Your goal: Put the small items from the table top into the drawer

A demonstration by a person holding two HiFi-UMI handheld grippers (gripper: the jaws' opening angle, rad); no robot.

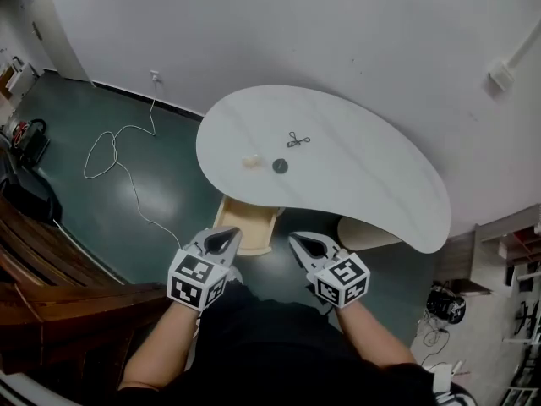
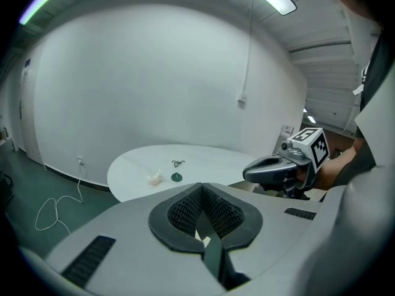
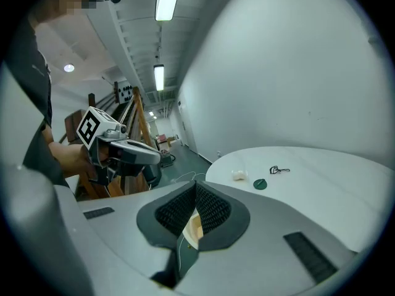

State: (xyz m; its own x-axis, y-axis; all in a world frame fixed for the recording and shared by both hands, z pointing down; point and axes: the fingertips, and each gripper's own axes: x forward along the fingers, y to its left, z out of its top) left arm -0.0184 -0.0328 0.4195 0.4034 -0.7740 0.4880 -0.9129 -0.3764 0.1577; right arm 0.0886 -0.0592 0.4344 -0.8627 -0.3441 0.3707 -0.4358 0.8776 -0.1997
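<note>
White kidney-shaped table [image 1: 363, 180] bears a flat green disc [image 1: 280, 166].

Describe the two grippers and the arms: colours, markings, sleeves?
The left gripper and right gripper are both light grey moulded shells with black ribbed pads. Each carries a white cube printed with black square markers. No cables show on them. The forearms are bare, and the person wears a black top.
</note>
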